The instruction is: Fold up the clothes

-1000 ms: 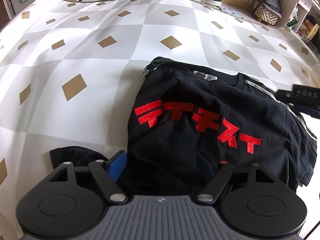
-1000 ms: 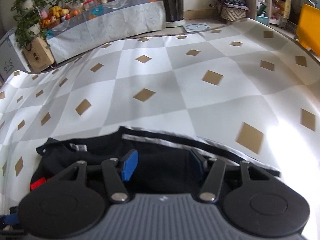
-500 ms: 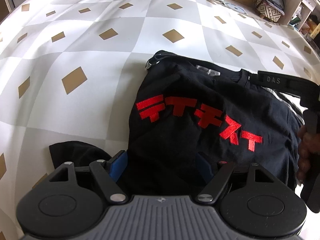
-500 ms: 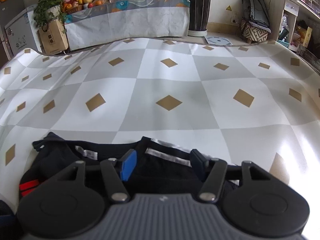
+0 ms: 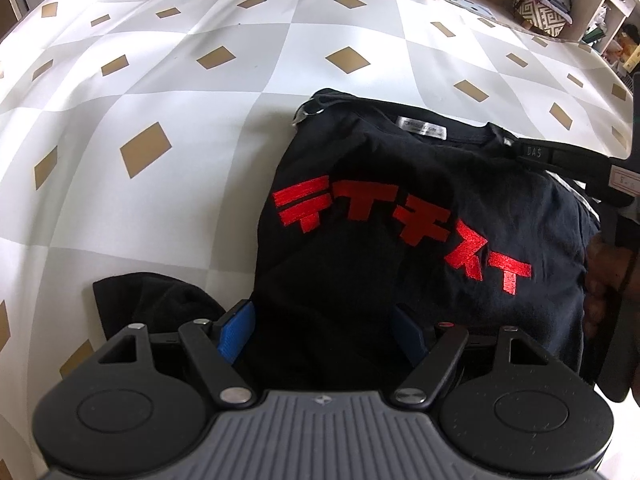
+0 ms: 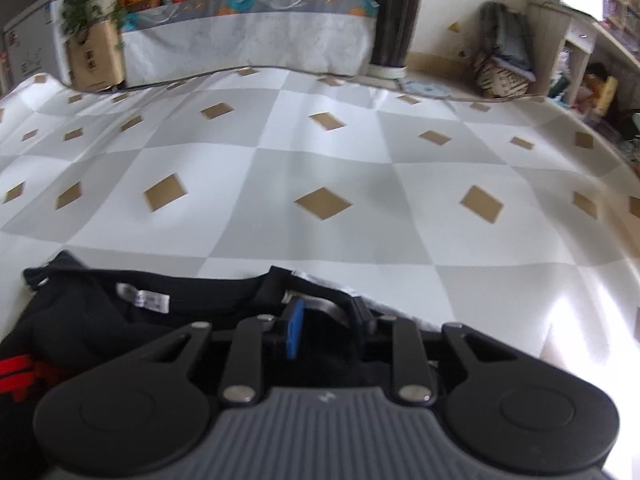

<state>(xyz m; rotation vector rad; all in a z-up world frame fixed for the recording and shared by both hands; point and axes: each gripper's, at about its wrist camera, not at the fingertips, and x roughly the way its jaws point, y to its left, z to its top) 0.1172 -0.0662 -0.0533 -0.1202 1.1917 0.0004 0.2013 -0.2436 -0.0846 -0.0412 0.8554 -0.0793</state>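
- Black cotton T-shirt with red block lettering is lying partly folded on the checked grey-and-white cloth with tan diamonds, its collar and white neck label pointing away from the person.
- At the far left, a loose black flap of fabric is poking out from the folded body, just beside the left gripper.
- That gripper is hovering over the near hem with its blue-padded fingers spread wide apart, gripping nothing.
- Judging by the soft creases, the shirt is looking light, limp and not slippery; it is likely to sag and unfold unless lifted by a doubled edge, so the hem corners or shoulder seams seem the sensible places to pinch.
- Toward the right, the right gripper is sitting at the collar side beside the white-striped shoulder edge; its fingers are standing much closer together, seemingly pinching the black fabric there, though contact is partly hidden.
- Compared with half a second ago, the right gripper's fingers have narrowed from a wide gap and it has pushed further in over the collar, while the left gripper and the shirt have barely shifted.
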